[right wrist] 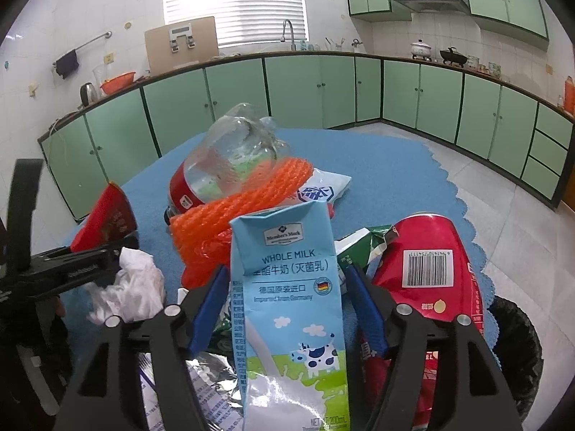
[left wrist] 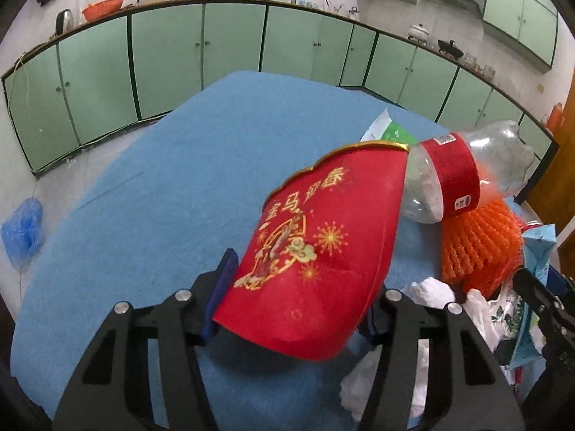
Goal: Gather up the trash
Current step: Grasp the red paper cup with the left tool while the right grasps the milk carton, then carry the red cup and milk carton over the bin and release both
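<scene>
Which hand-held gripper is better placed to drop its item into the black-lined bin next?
Right, probably. The right hand-held gripper has the milk carton between its fingers, with the bin just to its right. The left hand-held gripper, at the red card, has no bin in its view.

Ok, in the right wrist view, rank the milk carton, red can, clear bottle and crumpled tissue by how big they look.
1. Milk carton, nearest the camera.
2. Red can.
3. Clear bottle, farther off, so unsure.
4. Crumpled tissue.
</scene>
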The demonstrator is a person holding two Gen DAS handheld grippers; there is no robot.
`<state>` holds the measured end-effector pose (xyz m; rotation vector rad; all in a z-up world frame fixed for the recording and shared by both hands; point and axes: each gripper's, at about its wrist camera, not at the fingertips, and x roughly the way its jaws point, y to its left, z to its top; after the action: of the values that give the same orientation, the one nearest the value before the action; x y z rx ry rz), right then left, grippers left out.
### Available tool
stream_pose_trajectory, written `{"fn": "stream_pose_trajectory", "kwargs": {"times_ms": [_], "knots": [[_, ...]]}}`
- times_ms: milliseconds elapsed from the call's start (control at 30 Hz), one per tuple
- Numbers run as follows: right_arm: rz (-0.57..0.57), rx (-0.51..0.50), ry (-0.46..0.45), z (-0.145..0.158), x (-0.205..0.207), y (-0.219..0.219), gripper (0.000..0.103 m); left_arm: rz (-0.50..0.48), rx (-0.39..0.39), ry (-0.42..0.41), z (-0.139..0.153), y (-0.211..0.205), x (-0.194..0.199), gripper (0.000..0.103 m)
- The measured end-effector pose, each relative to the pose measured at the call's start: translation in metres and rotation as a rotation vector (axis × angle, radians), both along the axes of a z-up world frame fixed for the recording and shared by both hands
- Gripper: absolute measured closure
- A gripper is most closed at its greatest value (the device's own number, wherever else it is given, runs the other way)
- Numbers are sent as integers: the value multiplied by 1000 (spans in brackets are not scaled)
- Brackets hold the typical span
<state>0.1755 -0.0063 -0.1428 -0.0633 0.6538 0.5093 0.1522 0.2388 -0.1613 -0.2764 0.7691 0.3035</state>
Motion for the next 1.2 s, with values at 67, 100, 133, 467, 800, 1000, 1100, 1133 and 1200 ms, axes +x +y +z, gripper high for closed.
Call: {"fn": "stream_pose_trajectory", "kwargs": {"times_ms": [67,100,133,467,800,1000,1100,1133,1200], "knots": [[-5,-1,1,0,1,0,34,0,8,-6,2,-3,-4,48],[-7,1,3,0,2,0,33,-3,14,-10,4,-4,-6,48],[-8,4,7,-1,3,-1,33,-5,18,-12,5,-5,-9,48],[29,45,14,8,1,-5,50,-31,61,-60,24,-23,-27,48],[40,99,11,28,-7,-21,60,-91,67,-108,47,-53,-33,48],[30,154,8,43,-11,-40,61,-137,73,-130,56,-75,-32,48],[25,173,-6,51,-13,-49,61,-159,77,-143,61,-86,-33,48],[22,182,-11,55,-15,-54,61,-165,77,-148,63,-90,-33,48],[15,199,-20,63,-17,-63,61,-183,78,-159,67,-99,-32,48]]}}
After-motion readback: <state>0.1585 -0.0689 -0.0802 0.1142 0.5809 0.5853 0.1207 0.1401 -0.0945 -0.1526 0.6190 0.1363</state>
